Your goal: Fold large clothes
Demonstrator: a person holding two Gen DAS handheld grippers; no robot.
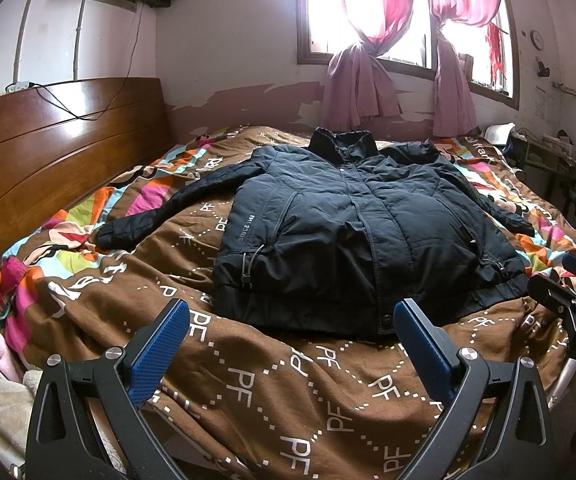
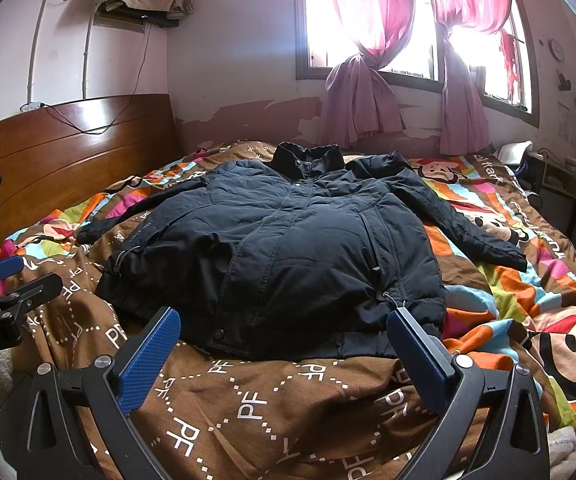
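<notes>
A dark jacket (image 1: 352,232) printed "SINCE 1968" lay flat, front up, ahead of both tools on a bed quilt (image 1: 247,380) patterned with "PF". Left tool (image 1: 292,344) and right tool (image 2: 283,356) hovered short of its hem, fingers spread apart, empty.

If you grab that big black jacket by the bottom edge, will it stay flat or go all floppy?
Probably floppy: the jacket lies soft and wrinkled on the quilt, its sleeves limp. It looks puffy, so likely bulky but light. The smooth fabric may slip from the open right claw.
</notes>
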